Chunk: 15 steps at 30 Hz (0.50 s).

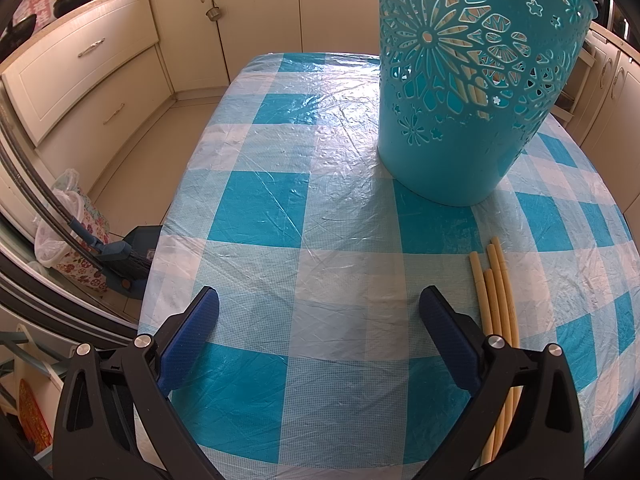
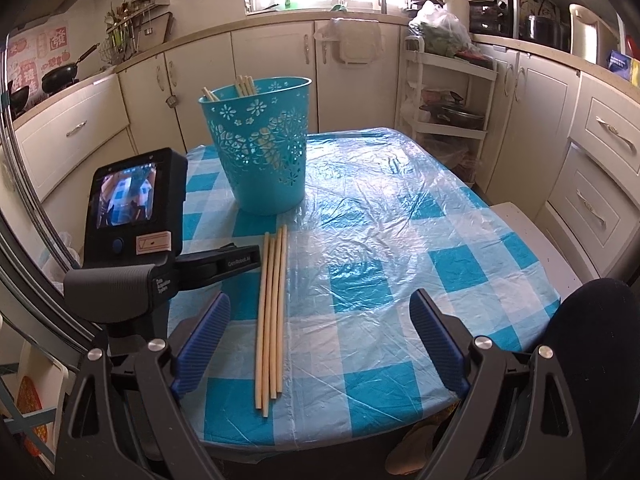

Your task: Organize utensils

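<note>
A teal cut-out plastic basket (image 2: 266, 144) stands upright on the blue-and-white checked table (image 2: 380, 248), with several chopsticks (image 2: 245, 85) sticking out of its top. Several loose wooden chopsticks (image 2: 272, 312) lie side by side on the cloth in front of it. My right gripper (image 2: 320, 344) hovers open above the table's near edge, the loose chopsticks lying between its fingers, closer to the left one. The left gripper body (image 2: 160, 248) sits just left of those sticks. In the left wrist view my left gripper (image 1: 320, 332) is open and empty, the basket (image 1: 472, 92) ahead to the right and the chopsticks (image 1: 496, 300) beside its right finger.
Cream kitchen cabinets (image 2: 272, 64) ring the table. A white shelf rack (image 2: 448, 112) with a pan stands at the far right corner. A dark chair back (image 2: 592, 344) rises at the near right. A broom, dustpan and bags (image 1: 92, 248) sit on the floor left of the table.
</note>
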Each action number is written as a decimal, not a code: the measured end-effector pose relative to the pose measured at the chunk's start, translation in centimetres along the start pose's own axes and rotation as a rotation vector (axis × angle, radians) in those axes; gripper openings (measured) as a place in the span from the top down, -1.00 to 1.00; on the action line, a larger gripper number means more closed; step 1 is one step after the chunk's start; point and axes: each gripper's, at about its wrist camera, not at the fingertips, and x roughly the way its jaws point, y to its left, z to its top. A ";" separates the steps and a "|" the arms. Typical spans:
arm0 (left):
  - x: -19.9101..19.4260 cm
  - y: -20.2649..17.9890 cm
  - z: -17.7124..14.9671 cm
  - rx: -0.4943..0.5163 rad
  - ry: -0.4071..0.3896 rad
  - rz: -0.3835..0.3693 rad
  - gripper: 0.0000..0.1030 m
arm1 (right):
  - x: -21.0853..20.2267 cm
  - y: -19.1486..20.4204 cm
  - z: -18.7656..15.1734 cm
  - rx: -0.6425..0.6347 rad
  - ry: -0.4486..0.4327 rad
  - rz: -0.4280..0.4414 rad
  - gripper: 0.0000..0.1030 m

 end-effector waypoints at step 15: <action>0.0 0.0 0.0 0.000 0.000 0.000 -0.86 | 1.6 -0.2 0.0 0.018 0.037 0.007 -0.70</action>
